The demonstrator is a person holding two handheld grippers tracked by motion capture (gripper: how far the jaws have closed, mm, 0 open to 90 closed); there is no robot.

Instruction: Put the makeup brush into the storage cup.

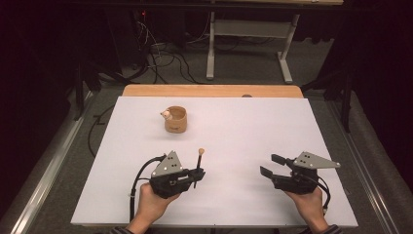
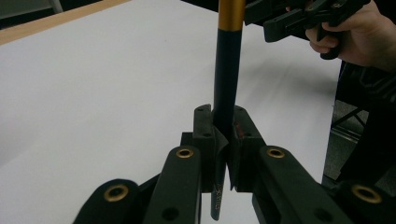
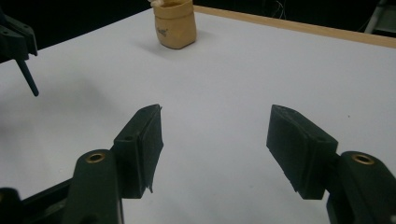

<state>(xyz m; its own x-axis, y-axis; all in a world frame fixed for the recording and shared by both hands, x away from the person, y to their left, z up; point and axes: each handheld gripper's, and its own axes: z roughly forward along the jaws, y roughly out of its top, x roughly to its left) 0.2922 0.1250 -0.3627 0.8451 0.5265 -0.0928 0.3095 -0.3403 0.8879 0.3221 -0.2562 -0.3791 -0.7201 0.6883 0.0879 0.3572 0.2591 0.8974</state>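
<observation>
In the high view we see the left gripper (image 1: 197, 176) near the front of the white worktop (image 1: 243, 126), held in the person's left hand (image 1: 152, 202). Its fingers are clamped on a thin brush (image 1: 199, 163), a dark stick with a gold band and a pale rounded tip. The brush stands roughly upright out of the fingers, its pale tip above them and pointing toward the far side of the worktop.

In the left gripper view the brush (image 2: 227, 84) runs straight up between the two fingers (image 2: 204, 140). The pads press on its dark shaft from both sides, and a short length of the shaft pokes out below the pads. The gold band sits well above the grip, at the top edge of that view. The right gripper (image 2: 299, 18) shows farther off at the upper right, apart from the brush.

The right gripper (image 1: 269, 165) sits at the right of the worktop in the person's right hand (image 1: 309, 204), well apart from the left one. In the right gripper view its fingers (image 3: 144, 140) stand wide apart with bare worktop between them.

A small tan cup (image 1: 176, 119) stands toward the far left part of the worktop, well apart from both grippers, with a small pale thing at its rim that we cannot make out. In the right gripper view the cup (image 3: 176, 23) is far ahead, beyond the open fingers, and the lower end of the brush (image 3: 28, 79) hangs at the left edge.
</observation>
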